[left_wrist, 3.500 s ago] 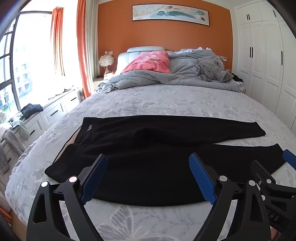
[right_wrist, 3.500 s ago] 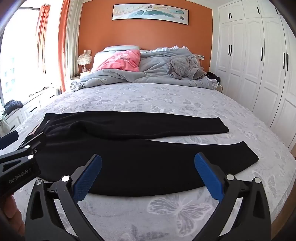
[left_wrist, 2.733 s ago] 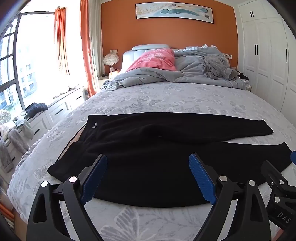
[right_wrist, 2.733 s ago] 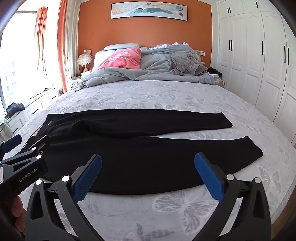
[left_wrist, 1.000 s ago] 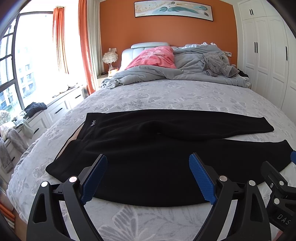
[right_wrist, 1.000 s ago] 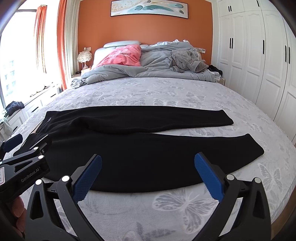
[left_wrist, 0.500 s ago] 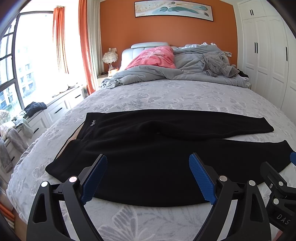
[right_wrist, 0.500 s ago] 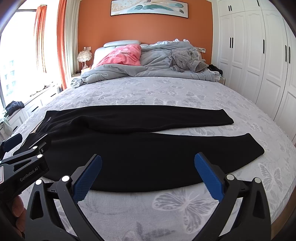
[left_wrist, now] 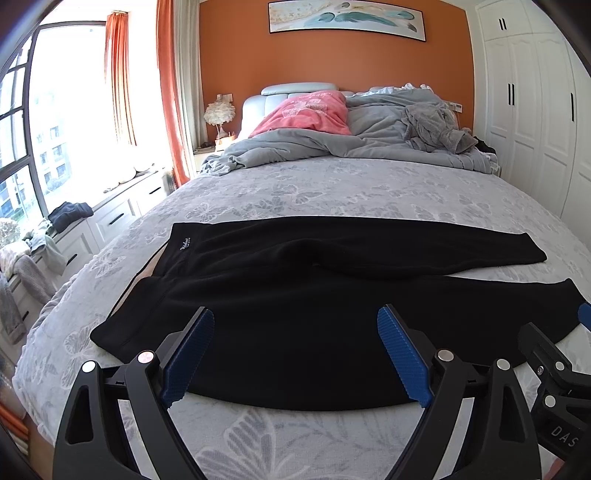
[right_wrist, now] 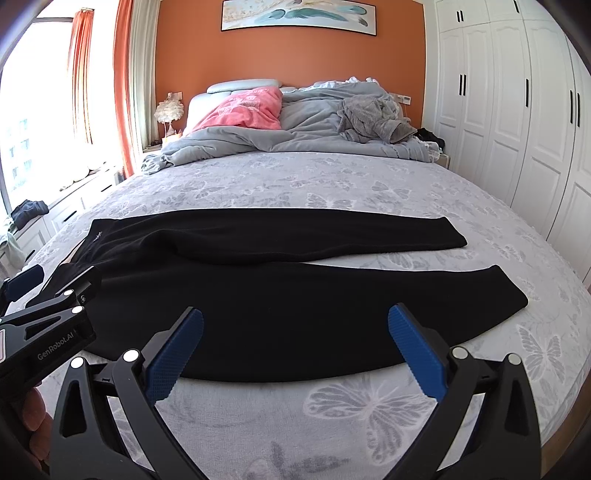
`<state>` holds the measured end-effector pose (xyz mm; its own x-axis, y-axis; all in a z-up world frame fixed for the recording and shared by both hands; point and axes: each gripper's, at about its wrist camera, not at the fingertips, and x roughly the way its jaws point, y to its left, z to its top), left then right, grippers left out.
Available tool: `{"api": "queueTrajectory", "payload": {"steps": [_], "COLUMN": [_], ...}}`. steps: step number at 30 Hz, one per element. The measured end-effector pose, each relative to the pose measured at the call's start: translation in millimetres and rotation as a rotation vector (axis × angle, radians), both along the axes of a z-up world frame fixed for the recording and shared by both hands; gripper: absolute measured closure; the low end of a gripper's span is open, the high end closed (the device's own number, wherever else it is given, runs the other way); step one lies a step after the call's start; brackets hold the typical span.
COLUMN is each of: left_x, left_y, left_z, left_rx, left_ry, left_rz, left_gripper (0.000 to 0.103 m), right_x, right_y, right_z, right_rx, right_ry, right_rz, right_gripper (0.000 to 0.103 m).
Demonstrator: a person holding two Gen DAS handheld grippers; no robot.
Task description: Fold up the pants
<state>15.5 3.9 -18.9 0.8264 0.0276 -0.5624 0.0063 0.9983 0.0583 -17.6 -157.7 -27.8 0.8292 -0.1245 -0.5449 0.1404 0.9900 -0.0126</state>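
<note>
Pants [left_wrist: 332, 314]: black, spread flat across the near part of the bed [left_wrist: 351, 188], waistband left, two legs running right, slightly parted. No fold made; all folding appears left to do.
Left gripper [left_wrist: 295, 354]: jaws wide apart, nothing between them, above the near edge of the pants.
Right gripper [right_wrist: 295, 354]: likewise spread and empty.
Surface: grey butterfly-print cover. Far end: rumpled grey duvet [left_wrist: 369, 140], pink pillow [left_wrist: 306, 114].
Room: orange wall [left_wrist: 240, 55], framed picture [left_wrist: 347, 16], window [left_wrist: 66, 122] left, white wardrobes [right_wrist: 517, 110] right.
</note>
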Motion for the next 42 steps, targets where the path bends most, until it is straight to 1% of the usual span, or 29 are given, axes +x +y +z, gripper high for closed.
{"api": "queueTrajectory", "payload": {"steps": [1,3,6,8,10,11,13,15,17,19,22,25,28,30,31,32,33,35,38,40,41,42], "left_x": [0.7,6.4,17.7,28.2,44.6,56.3,82.5,116.4,159.5,202.5,264.6,311.7,346.7,363.5,368.8,372.1,376.2,389.1,395.7,399.3,402.5,402.2], "left_y": [1.2,4.2,13.3,26.0,45.1,56.8,80.6,107.2,136.7,166.5,207.6,241.5,269.1,279.7,282.0,282.3,279.5,276.9,269.9,266.3,265.6,264.5], "left_z": [-0.4,-1.6,-2.1,3.4,11.3,14.6,16.8,13.6,4.6,-7.4,-29.4,-51.8,-73.7,-92.2,-98.9,-99.1,-97.7,-103.6,-106.0,-107.2,-107.6,-106.0], "left_rx": [-0.007,-0.041,-0.099,-0.129,-0.153,-0.157,-0.131,-0.106,-0.085,-0.102,-0.133,-0.216,-0.317,-0.394,-0.411,-0.393,-0.358,-0.32,-0.262,-0.219,-0.211,-0.197], "left_ry": [0.008,0.049,0.119,0.149,0.169,0.176,0.183,0.202,0.253,0.304,0.36,0.408,0.431,0.475,0.485,0.457,0.436,0.473,0.471,0.476,0.47,0.461], "left_rz": [-0.006,-0.036,-0.078,-0.087,-0.087,-0.086,-0.045,0.001,0.062,0.119,0.209,0.264,0.331,0.362,0.381,0.394,0.393,0.372,0.347,0.326,0.316,0.312], "left_gripper": [0.015,0.015,0.015,0.015,0.015,0.015,0.015,0.015,0.015,0.015,0.015,0.015,0.015,0.015,0.015,0.014,0.014,0.014,0.017,0.023,0.033,0.042], "right_x": [1.4,4.5,18.2,32.8,50.6,61.1,87.6,118.6,147.8,177.2,220.9,257.8,289.4,305.2,312.4,318.6,322.6,330.4,345.1,353.5,355.3,355.1], "right_y": [-2.0,-9.1,-32.6,-54.4,-86.7,-105.0,-146.9,-190.7,-229.2,-264.0,-307.1,-341.6,-362.3,-370.6,-374.3,-376.7,-377.0,-375.4,-372.9,-370.4,-368.2,-363.8], "right_z": [0.2,1.4,10.3,20.1,24.7,24.1,18.7,9.3,0.5,-9.3,-22.7,-32.6,-43.9,-52.7,-57.0,-61.0,-64.2,-71.5,-87.3,-99.4,-102.7,-103.7], "right_rx": [-0.001,0.016,0.054,0.01,-0.062,-0.078,-0.071,-0.03,0.014,0.065,0.113,0.18,0.173,0.156,0.15,0.147,0.145,0.147,0.152,0.139,0.127,0.113], "right_ry": [0.006,0.018,0.074,0.107,0.133,0.147,0.177,0.212,0.225,0.223,0.222,0.22,0.244,0.272,0.285,0.3,0.311,0.334,0.389,0.426,0.427,0.415], "right_rz": [0.002,0.007,0.033,0.065,0.053,0.049,0.043,0.012,-0.037,-0.082,-0.17,-0.214,-0.241,-0.263,-0.27,-0.267,-0.266,-0.254,-0.242,-0.259,-0.264,-0.259], "right_gripper": [0.005,0.005,0.005,0.005,0.005,0.005,0.005,0.005,0.005,0.005,0.005,0.005,0.005,0.005,0.005,0.005,0.005,0.005,0.005,0.005,0.005,0.024]}}
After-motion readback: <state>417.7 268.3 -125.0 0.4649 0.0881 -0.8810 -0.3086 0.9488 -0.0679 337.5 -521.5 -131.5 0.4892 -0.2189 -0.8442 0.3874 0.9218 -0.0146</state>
